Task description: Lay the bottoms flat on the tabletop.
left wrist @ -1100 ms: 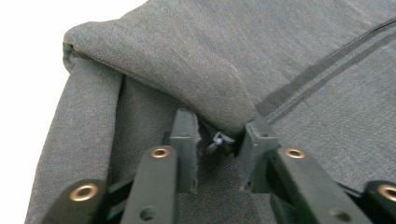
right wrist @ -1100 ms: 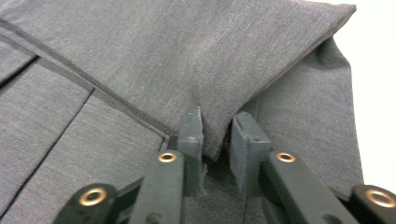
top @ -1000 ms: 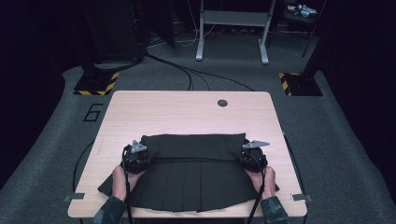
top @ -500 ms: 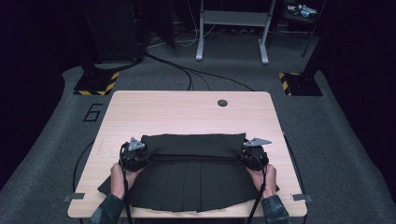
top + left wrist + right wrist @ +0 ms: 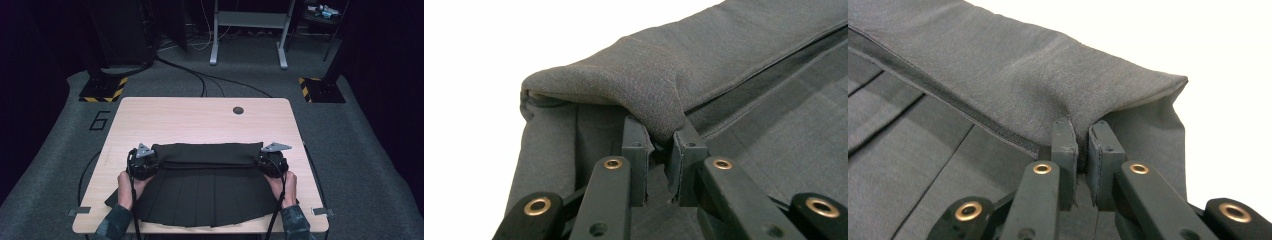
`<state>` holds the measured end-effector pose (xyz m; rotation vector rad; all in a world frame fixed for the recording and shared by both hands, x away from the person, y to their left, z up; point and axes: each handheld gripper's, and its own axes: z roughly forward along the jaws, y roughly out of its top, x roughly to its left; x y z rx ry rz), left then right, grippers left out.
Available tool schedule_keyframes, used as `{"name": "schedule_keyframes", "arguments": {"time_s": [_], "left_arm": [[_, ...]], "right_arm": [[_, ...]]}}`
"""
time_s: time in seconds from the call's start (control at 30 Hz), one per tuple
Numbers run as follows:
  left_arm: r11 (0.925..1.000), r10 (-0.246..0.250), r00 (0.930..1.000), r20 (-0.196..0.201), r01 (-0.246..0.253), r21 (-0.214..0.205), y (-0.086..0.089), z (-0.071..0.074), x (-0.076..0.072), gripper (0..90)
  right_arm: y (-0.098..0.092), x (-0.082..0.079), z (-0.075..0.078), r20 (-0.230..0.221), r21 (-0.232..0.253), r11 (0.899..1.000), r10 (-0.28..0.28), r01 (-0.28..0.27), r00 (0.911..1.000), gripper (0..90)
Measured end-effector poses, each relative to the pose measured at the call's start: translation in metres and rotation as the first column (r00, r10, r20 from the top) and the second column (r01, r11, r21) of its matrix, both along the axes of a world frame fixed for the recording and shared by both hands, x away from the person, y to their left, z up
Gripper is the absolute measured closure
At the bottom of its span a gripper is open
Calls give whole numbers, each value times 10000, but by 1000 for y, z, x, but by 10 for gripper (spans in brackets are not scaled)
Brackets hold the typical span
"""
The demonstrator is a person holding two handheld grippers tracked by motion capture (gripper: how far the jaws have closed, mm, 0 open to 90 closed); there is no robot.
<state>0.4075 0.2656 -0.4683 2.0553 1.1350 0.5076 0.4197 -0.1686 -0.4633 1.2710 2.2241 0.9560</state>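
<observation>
**Q.** Where does the dark pleated skirt (image 5: 205,187) lie, and what holds it?

**A.** It lies spread on the near half of the wooden table (image 5: 200,120), hem toward the person. The cable hole (image 5: 238,110) in the tabletop is well beyond its far edge. The left gripper (image 5: 142,161) sits at the skirt's left waist corner, the right gripper (image 5: 272,159) at its right waist corner. In the left gripper view the jaws are pinched narrow on a raised fold of the cloth (image 5: 659,112). In the right gripper view the jaws are likewise clamped on the fabric (image 5: 1075,117).

**Q.** How far along is the folding?

**A.** Judged from the high view, the waistband (image 5: 207,150) already lies doubled over as a band across the skirt's far edge. Both corners are gripped, so the preparation for a fold seems done. The carrying over of the fabric and the later folds remain.

**Q.** What differs from the earlier frames?

**A.** Little in place: both hands stay at the same two corners. The left jaws have just been closing, with cloth between them. The skirt's outline is unchanged.
</observation>
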Motion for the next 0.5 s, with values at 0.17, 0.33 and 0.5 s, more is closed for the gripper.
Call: {"name": "schedule_keyframes", "arguments": {"time_s": [0.17,0.33,0.5], "left_arm": [[9999,-10,10000,41,11,-140,1,6,7,801],[9993,40,10000,63,-38,-385,2,11,16,802],[9990,13,10000,33,-11,-456,3,22,42,803]], "right_arm": [[3,7,10,94,-75,9999,-106,107,9999,836],[4,18,17,140,-165,9998,-52,54,9999,836],[7,38,26,80,-327,9995,-27,29,10000,837]]}}
